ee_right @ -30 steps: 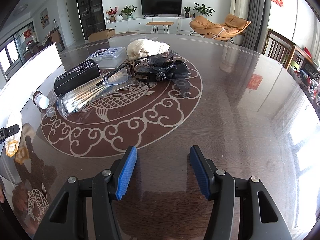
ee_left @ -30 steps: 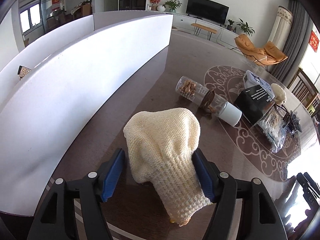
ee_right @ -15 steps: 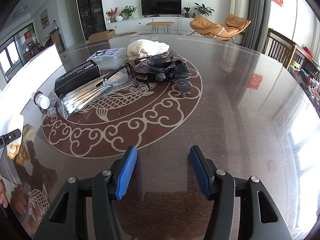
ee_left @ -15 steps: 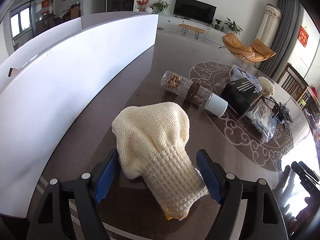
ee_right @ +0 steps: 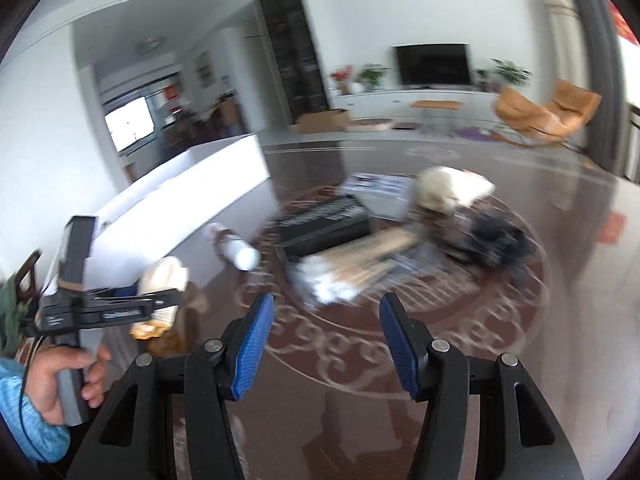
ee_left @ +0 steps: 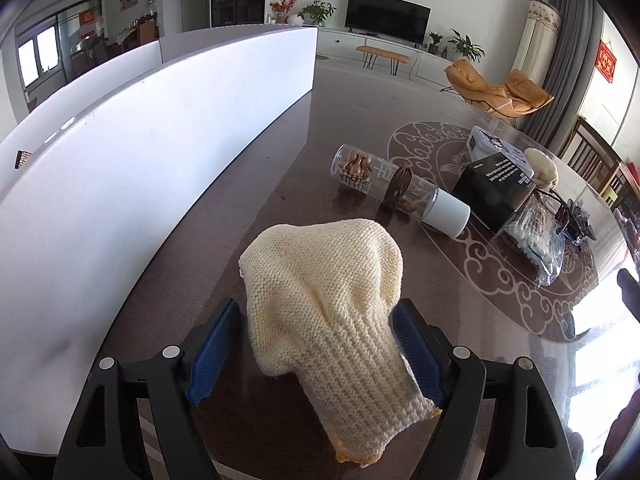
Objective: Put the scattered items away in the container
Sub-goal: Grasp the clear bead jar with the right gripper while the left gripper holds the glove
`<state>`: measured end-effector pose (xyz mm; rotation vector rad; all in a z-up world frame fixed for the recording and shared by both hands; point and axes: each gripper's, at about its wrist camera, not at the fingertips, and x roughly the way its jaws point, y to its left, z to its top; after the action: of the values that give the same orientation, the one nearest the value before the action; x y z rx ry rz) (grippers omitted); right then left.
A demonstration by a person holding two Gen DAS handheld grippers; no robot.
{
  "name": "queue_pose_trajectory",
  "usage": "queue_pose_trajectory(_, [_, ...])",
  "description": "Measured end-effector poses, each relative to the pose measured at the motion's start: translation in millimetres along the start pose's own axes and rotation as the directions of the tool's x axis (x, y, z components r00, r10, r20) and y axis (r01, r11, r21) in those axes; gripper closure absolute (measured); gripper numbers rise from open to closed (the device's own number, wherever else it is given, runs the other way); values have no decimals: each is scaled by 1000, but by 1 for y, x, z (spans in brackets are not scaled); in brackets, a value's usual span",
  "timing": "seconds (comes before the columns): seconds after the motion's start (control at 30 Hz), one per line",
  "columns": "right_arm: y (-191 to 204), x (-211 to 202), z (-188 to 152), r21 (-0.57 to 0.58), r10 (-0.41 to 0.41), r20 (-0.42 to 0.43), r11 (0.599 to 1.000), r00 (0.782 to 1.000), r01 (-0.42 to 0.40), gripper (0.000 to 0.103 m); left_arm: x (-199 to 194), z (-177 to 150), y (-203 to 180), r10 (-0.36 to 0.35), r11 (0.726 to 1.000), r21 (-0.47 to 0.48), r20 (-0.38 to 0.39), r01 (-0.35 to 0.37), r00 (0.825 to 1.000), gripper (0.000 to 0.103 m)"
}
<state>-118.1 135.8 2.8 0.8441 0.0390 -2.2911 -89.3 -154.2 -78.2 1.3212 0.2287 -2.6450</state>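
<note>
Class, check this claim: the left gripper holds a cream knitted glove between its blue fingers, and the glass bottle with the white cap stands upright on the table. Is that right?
Not quite. The left gripper does hold the cream knitted glove between its blue fingers, but the glass bottle with the white cap lies on its side on the table, not upright. The left wrist view shows this.

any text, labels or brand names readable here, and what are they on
None reads clearly.
Black box: white print lines, too small.
Glass bottle: pale lettering, unreadable.
Clear plastic case: dark printed label, too small.
Red wall hanging: gold characters, too small.
Right wrist view: blurred throughout.
</note>
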Motion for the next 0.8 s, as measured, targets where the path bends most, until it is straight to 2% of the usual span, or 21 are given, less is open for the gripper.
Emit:
queue_pose_trajectory(0.07, [37,36,27,-171,80,-58,981,995,-88,47,-1,-1,0,12,1000,-3,2,-12,1000,24])
queue_pose_trajectory(0.17, [78,88,54,-354,100,-160,923,982,-152,47,-1,0,3,34,999,-9,-9,-34,999,24])
queue_pose_trajectory(0.27, [90,133,68,-394,88,-241,901,966,-181,47,0,1,6,37,999,-12,-12,-37,999,24])
queue_pose_trajectory(0.33, [92,158,70,-397,74,-297,897,952,-194,47,3,2,7,48,999,-3,-17,-48,999,17])
queue_pose_trajectory(0.47, [87,203,65,-365,18,-400,914,916,-177,47,9,5,7,55,998,27,-25,-54,998,9])
queue_pose_trajectory(0.53, [81,207,61,-336,14,-397,928,918,-159,50,11,6,9,46,998,39,-20,-45,999,8])
queue_pose_trajectory(0.6, [77,199,57,-306,3,-386,943,923,-131,73,13,7,11,29,998,53,-12,-28,999,9])
queue_pose_trajectory(0.73, [58,151,26,-254,-22,-358,964,934,-75,74,9,7,4,-16,994,110,-6,17,1000,31])
queue_pose_trajectory(0.8, [35,109,2,-185,-33,-338,982,941,-32,74,4,4,-5,-86,988,126,-12,87,996,36])
